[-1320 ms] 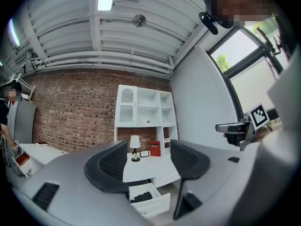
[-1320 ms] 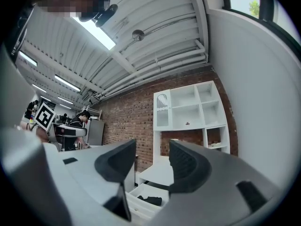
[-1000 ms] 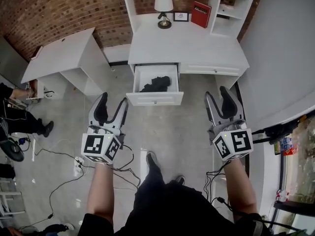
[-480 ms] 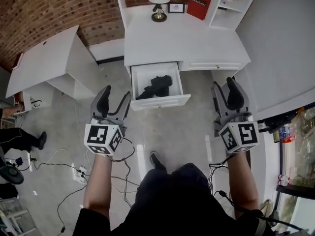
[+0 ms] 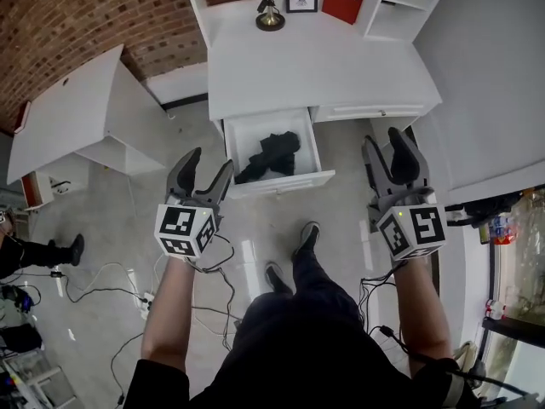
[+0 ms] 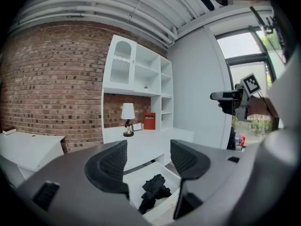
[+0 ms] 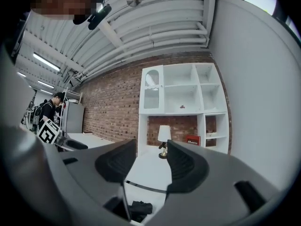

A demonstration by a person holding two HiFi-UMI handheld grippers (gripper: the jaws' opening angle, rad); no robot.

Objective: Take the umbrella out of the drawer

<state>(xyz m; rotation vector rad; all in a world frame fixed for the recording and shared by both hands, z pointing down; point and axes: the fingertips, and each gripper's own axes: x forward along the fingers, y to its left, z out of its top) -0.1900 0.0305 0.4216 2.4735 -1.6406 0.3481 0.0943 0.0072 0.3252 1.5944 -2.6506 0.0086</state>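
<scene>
Both arms are stretched out in front of the person, forearms bare, one gripper in each hand, marker cubes facing up toward the head camera. The left gripper [image 5: 210, 162] hangs just near-left of the open drawer [image 5: 281, 183], tipped a bit downward so its own camera looks right into the drawer. Its claw is spread wide with nothing between the pads, just air with the drawer beyond. The right gripper [image 5: 385, 143] is off to the right of the drawer, in front of the desk's [image 5: 315, 66] closed right-hand drawer front, and held pretty much level, looking across at the desk and shelves. Its claw is spread too, nothing pinched.

The umbrella [image 5: 272, 153] is in the drawer, touching neither gripper. It's a black folded compact one, looks like a crumpled, lumpy bundle lying diagonally on the white drawer bottom, one end toward the near-left corner and the bulkier end toward the far right. From the left gripper view the umbrella [image 6: 154, 189] sits low between the jaws, well beyond them.
</scene>
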